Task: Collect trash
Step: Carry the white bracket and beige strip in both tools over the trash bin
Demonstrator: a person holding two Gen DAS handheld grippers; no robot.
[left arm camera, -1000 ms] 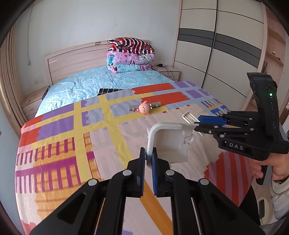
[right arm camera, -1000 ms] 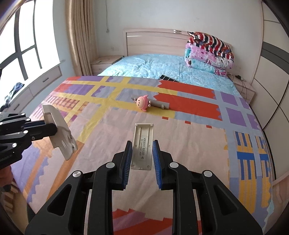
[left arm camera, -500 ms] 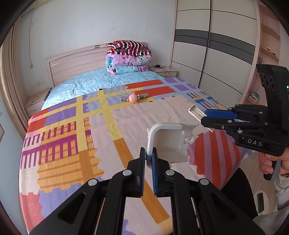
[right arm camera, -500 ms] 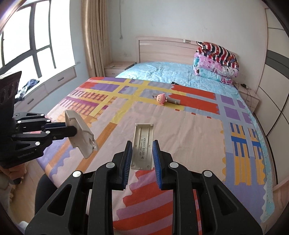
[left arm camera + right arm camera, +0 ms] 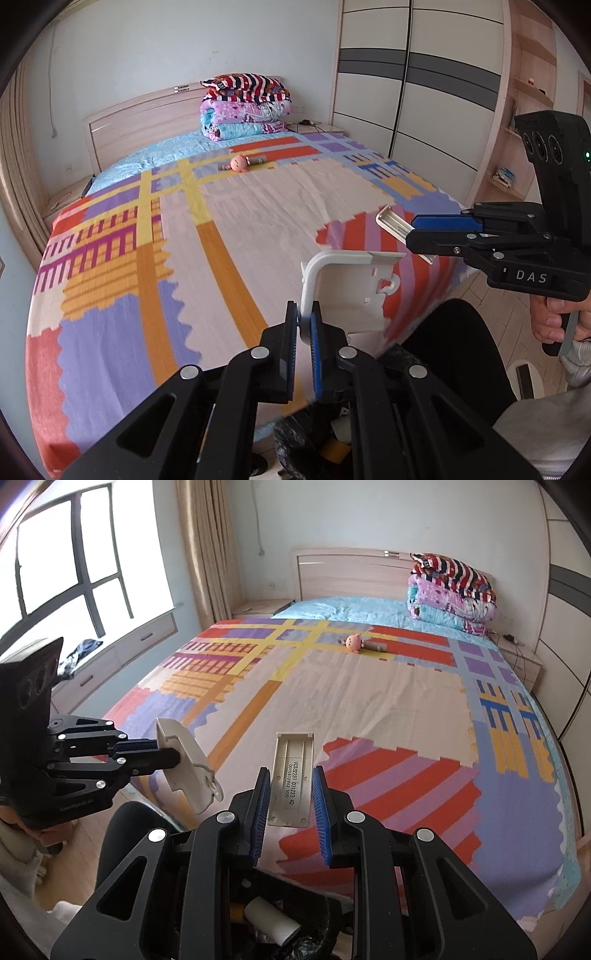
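1. Straight below both tongs: black trash bag, mouth open at the foot of the bed, paper scraps already inside.
2. Left tongs clamped on the edge of a white plastic cover, its flat face turned sideways, above the bag's rim.
3. Right tongs clamped across a beige battery lid, long axis pointing forward along the fingers.
4. Both about equally near the bag; likely next: lower, then release.
5. Pink toy far up the bed, well apart.

White plastic cover, beige labelled strip, both held aloft.
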